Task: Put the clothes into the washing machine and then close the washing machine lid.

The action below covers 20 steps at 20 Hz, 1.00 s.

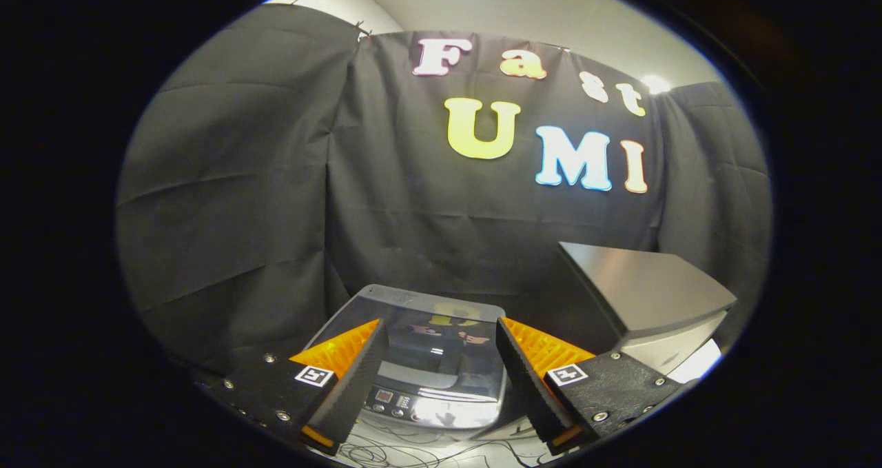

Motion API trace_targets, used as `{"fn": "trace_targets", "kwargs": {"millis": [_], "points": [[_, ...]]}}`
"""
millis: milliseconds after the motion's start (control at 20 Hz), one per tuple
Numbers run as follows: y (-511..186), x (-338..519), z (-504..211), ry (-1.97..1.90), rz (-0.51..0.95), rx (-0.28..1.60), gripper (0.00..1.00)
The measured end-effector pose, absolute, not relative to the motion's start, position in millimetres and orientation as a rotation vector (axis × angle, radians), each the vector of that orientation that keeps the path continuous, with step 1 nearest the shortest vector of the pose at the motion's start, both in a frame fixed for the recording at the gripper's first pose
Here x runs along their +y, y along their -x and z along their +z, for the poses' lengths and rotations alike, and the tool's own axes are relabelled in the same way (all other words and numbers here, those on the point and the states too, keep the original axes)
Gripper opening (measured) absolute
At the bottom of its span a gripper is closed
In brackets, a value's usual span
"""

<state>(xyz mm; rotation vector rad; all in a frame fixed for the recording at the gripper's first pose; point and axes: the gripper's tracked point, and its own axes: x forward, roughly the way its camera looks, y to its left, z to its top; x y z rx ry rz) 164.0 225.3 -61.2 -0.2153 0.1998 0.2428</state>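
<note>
Glossy closed washing machine lid [431, 330] between spread gripper [439, 344] fingers

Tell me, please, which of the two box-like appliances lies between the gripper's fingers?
The washing machine with the dark glossy lid and button panel; the plain grey box stands beyond the right finger. The open gripper holds nothing.

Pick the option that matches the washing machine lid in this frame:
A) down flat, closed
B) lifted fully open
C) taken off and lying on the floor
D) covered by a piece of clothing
A: the glossy lid lies flat on the washing machine, mirroring the wall, just above the control panel; the tool hangs open ahead of it, its fingers holding nothing.
</note>
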Motion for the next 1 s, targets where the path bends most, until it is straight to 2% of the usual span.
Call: {"fn": "trace_targets", "kwargs": {"millis": [550,850,1000], "points": [[33,38,-11,0.081,0.227,0.024,0.97],[93,-45,5,0.071,0.098,-0.022,0.96],[100,-50,-3,0.074,0.059,-0.017,0.96]]}}
